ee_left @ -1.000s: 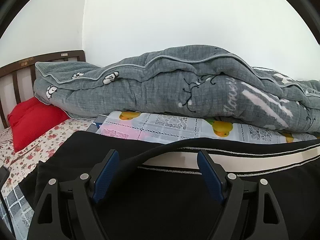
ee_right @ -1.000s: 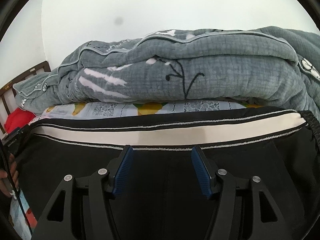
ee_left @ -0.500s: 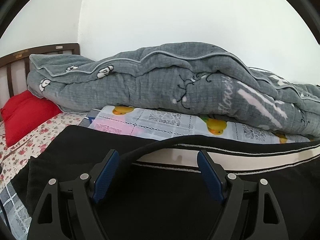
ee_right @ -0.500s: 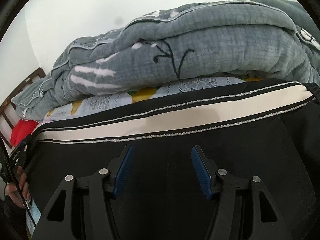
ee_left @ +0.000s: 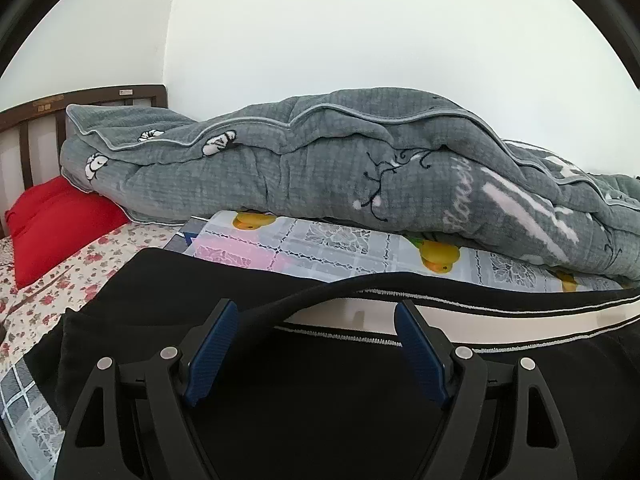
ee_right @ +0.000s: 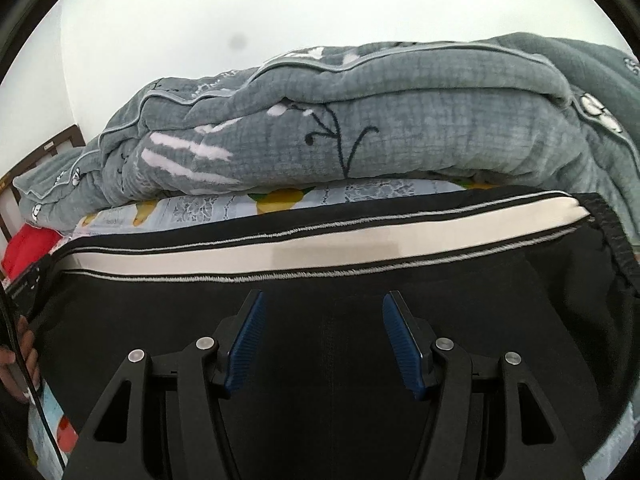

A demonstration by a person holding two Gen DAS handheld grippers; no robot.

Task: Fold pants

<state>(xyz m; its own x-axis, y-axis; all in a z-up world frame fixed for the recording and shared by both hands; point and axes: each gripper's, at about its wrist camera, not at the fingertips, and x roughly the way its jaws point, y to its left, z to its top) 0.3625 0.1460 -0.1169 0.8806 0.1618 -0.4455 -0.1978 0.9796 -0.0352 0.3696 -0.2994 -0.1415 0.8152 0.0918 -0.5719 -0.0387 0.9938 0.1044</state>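
Black pants (ee_left: 320,380) with a white side stripe (ee_left: 500,316) lie flat on the bed; they also show in the right wrist view (ee_right: 328,340) with the stripe (ee_right: 320,246) running across. My left gripper (ee_left: 316,344) is open, low over the black cloth, and a raised fold edge (ee_left: 304,298) arcs between its blue pads. My right gripper (ee_right: 322,340) is open and empty just above the pants, near the waistband (ee_right: 608,236) at the right.
A bunched grey quilt (ee_left: 340,184) fills the back of the bed, also in the right wrist view (ee_right: 380,128). A red pillow (ee_left: 52,220) and wooden headboard (ee_left: 32,120) stand at left. A patterned sheet (ee_left: 340,248) lies under the pants. A hand (ee_right: 20,360) shows at left.
Both grippers stay open over the pants. The left view shifted slightly left then back. The right view tilted, then levelled again.
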